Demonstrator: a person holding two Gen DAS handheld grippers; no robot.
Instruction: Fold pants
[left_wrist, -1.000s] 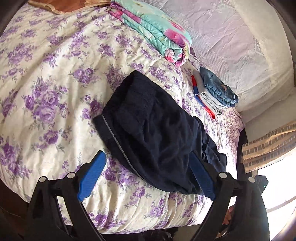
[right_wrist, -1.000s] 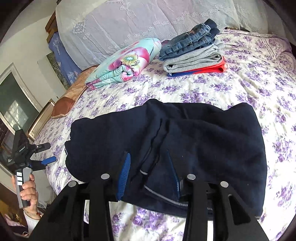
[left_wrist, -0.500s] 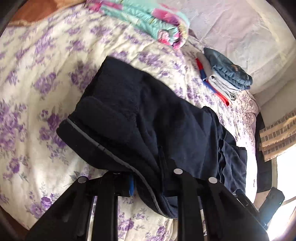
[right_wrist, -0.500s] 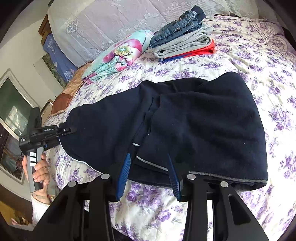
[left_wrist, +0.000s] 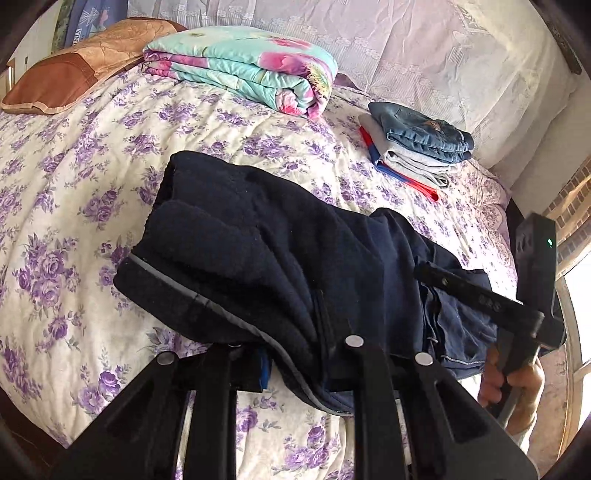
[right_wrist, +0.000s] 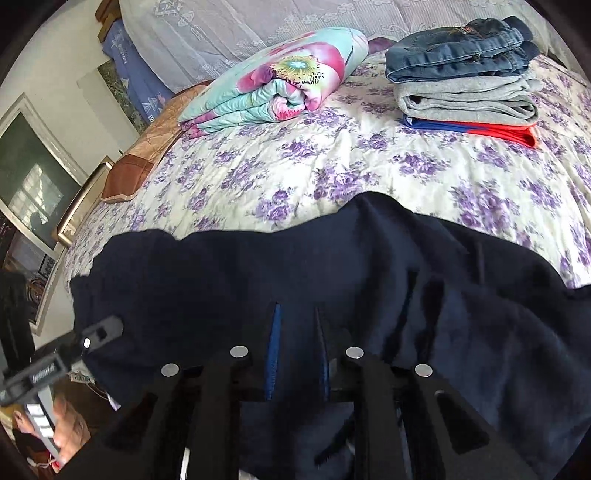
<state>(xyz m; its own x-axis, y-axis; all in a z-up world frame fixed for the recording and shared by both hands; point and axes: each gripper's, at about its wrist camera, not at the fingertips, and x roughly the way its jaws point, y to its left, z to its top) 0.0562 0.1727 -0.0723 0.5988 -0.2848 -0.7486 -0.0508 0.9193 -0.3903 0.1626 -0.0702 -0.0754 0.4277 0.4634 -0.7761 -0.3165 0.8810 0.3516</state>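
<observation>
bed: I see a quilt (right_wrist: 332, 162) with purple flowers on cream, covering the whole top
headboard end: pale lace cover (left_wrist: 424, 55) over pillows
pillow: brown cushion (left_wrist: 70, 70) at far left corner
wall: white, with framed picture (right_wrist: 33, 177) leaning low
window: right side (left_wrist: 580, 295), bright daylight, brick edge beside it
light: I read daylight, strong from the window side
</observation>
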